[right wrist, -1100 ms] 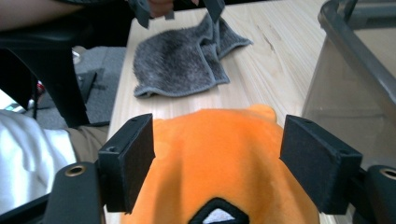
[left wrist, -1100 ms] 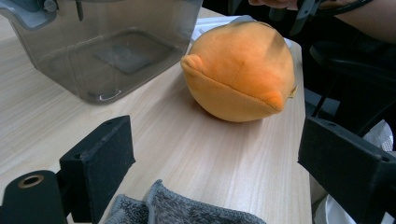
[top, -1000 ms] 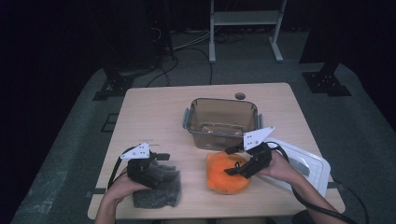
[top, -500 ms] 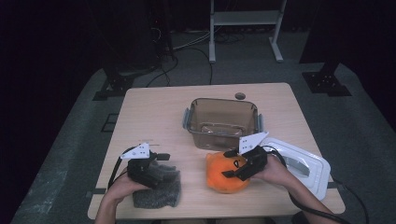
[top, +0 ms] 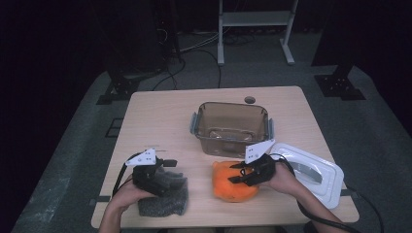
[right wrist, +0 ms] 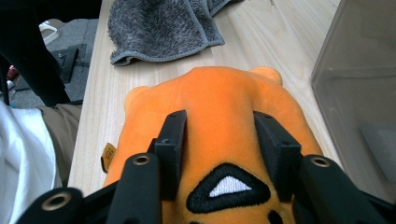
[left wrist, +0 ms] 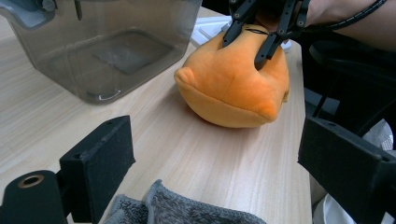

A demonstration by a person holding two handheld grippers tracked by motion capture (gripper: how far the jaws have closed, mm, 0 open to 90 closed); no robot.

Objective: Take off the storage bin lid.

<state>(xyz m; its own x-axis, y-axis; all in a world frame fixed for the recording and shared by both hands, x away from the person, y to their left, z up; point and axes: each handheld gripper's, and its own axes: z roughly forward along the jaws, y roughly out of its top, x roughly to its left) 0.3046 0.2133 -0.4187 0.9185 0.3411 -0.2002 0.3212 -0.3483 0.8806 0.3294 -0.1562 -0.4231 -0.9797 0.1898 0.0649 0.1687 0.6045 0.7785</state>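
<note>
Our right gripper (top: 238,173) tilts down near the desk's (top: 160,121) front edge, its jaws just closing, pinching the soft, rounded orange plush (top: 233,183); our left gripper (top: 171,167), jaws spread, rests over the fuzzy grey cloth (top: 165,201).

The right gripper (top: 241,173) now sits lower on the round orange plush toy (top: 232,183) than a second ago, having slid slightly toward the person's left. Its two black jaws have just been closing and now pinch a ridge of the soft fabric between them.
</note>
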